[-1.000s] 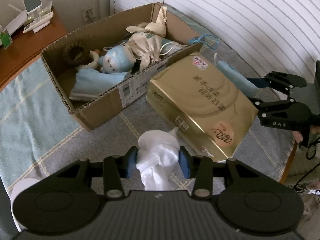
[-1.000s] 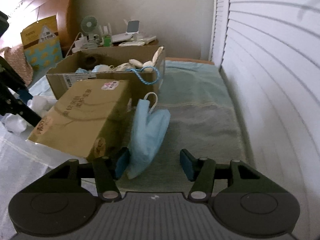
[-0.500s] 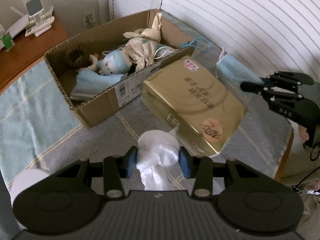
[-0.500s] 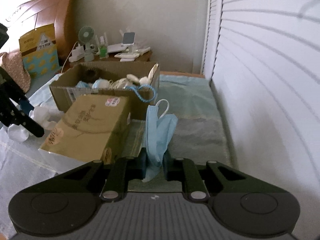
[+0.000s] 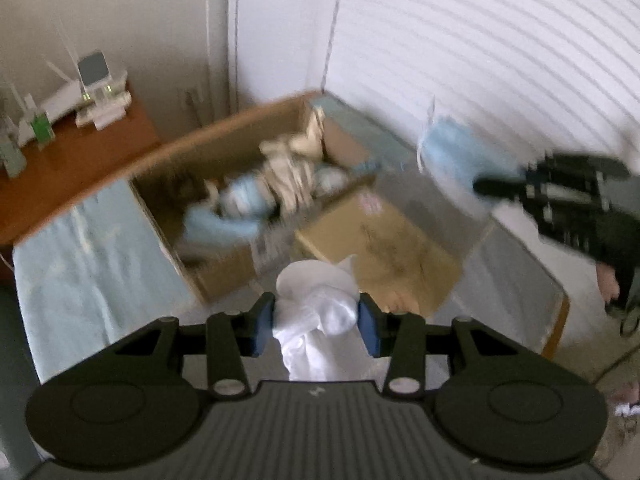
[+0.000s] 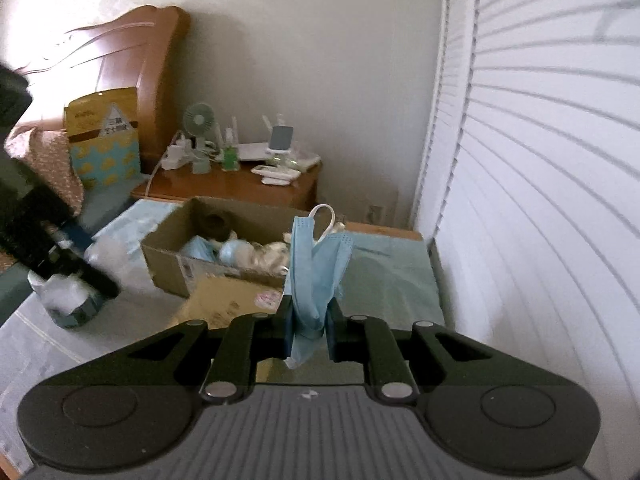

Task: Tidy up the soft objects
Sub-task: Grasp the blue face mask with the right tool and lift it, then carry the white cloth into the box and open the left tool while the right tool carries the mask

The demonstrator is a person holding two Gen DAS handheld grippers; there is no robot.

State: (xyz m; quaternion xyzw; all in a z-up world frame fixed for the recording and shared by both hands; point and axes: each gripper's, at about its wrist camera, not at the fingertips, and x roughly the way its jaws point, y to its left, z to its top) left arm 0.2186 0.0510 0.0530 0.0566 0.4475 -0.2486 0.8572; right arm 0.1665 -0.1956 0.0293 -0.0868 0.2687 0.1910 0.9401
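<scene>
Soft stuff first: your left gripper (image 5: 316,322) is pinching a bunched white cloth (image 5: 320,300) btwn its blue pads, w/ a tail of the fabric hanging down below the fingers. Your right gripper (image 6: 307,326) has its fingers squeezed nearly together on a light blue face mask (image 6: 314,268). The mask sticks up above the pads, one white ear loop (image 6: 325,216) arching over the top, and a bit of the bottom edge pokes out under them. In the left view you can see that same mask (image 5: 452,152) off to the right and past your fingers, w/ the right gripper (image 5: 486,186) clamped on its lower corner.

Ahead of both sets of fingers sits an open cardboard box (image 6: 168,256), w/ pale blue and beige soft things (image 6: 240,252) piled inside; left cam is too blurry to tell what they are exactly. Right in front of the box, closer to your fingers, lies a gold wrapped pack (image 5: 384,240), touching or just beside the box front, can't tell which. Both rest on a light blue cover (image 6: 392,280).

Past the box there's a wooden nightstand (image 6: 224,184) w/ a small fan (image 6: 198,118) and assorted gadgets on top. White slatted blinds (image 6: 540,200) run along the right side.
</scene>
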